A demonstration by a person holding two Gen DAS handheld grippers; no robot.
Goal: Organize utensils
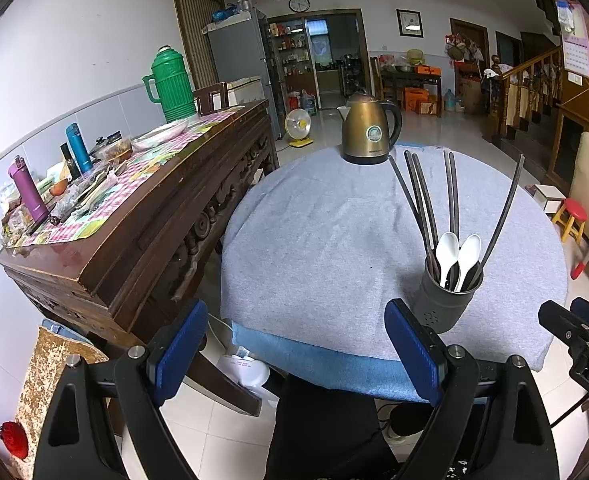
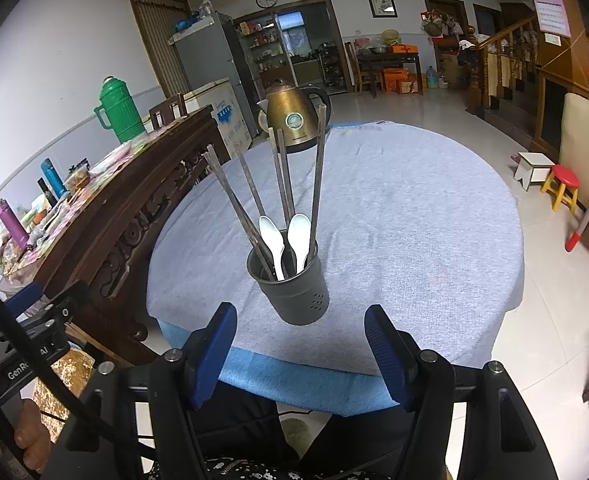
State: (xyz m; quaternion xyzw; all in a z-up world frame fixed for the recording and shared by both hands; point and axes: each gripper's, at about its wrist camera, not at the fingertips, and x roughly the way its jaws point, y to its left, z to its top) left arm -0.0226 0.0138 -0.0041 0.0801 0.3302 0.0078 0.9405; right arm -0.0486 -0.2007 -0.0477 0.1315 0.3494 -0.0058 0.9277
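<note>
Standing at frame centre, the grey holder held chopsticks and two white spoons; left gripper and right gripper hung spread, empty.

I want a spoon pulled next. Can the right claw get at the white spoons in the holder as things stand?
Probably yes. The right claw is open and empty, with the utensil holder straight ahead of it. The white spoons stand between dark chopsticks, which crowd them and may get nudged.
</note>
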